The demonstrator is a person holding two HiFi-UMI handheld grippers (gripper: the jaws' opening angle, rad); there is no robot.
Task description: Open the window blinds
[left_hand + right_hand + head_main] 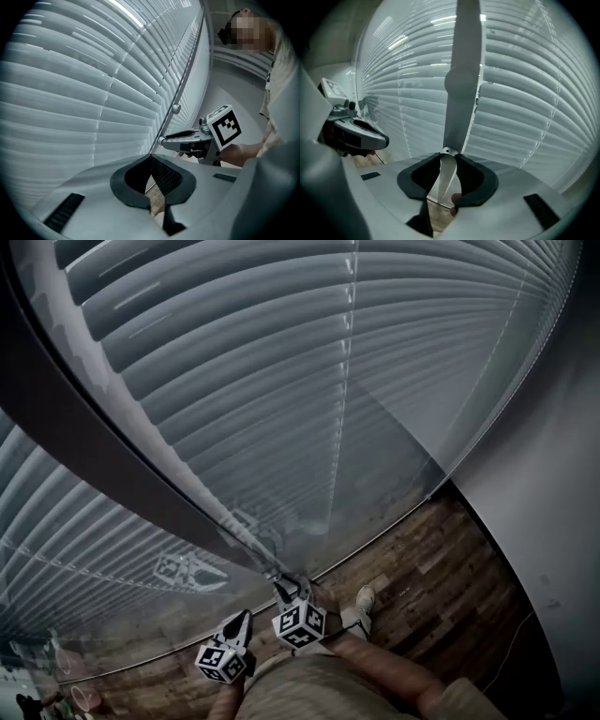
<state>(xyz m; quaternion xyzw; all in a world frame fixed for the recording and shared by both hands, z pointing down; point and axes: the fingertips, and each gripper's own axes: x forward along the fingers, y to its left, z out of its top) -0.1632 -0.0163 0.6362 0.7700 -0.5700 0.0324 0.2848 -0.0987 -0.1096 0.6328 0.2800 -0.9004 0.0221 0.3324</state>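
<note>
Right gripper (449,159) jaws are clamped on the bottom tip of the pale grey plastic tilt wand (461,79), which runs up and away from them. Left gripper (151,164) jaws are closed together with nothing between them. White horizontal-slat window blinds (525,93) hang just ahead of both sets of jaws.

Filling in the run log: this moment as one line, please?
right gripper: shut on tilt wand | left gripper: shut, empty | blinds: slats closed
</note>
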